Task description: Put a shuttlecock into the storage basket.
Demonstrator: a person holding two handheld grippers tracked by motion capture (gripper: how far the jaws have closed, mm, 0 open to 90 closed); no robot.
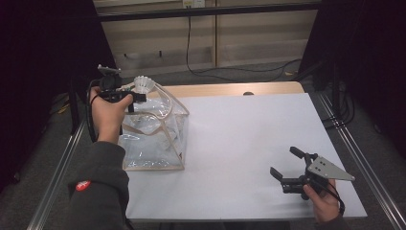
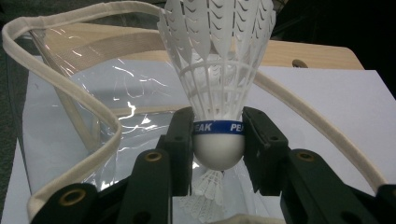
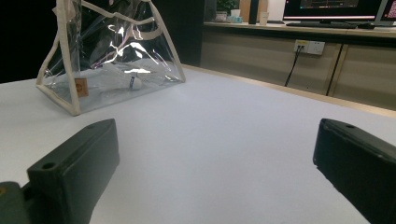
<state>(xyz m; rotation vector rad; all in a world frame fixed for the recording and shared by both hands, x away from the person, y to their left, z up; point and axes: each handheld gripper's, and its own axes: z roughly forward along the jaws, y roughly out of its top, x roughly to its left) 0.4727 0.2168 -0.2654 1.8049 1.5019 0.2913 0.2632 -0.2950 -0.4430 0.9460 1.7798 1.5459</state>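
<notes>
While your left gripper (image 2: 218,140) hangs over the open top of the clear bag (image 1: 153,134), its two black jaws are clamped on a white shuttlecock (image 2: 218,88), pinching the rounded cork just at the blue band, with the feathers fanning away from the jaws. Below the cork, through the gap between the jaws, you can see the feathers of another shuttlecock (image 2: 205,196) lying inside the bag. Around your grip runs the bag's cream fabric trim (image 2: 70,91), looping wide on both sides of the held shuttlecock without touching it. That bag stands at the left side of the white table (image 1: 239,143). Your right gripper (image 1: 286,165) sits well apart near the table's front right corner, jaws spread wide with nothing between them.
</notes>
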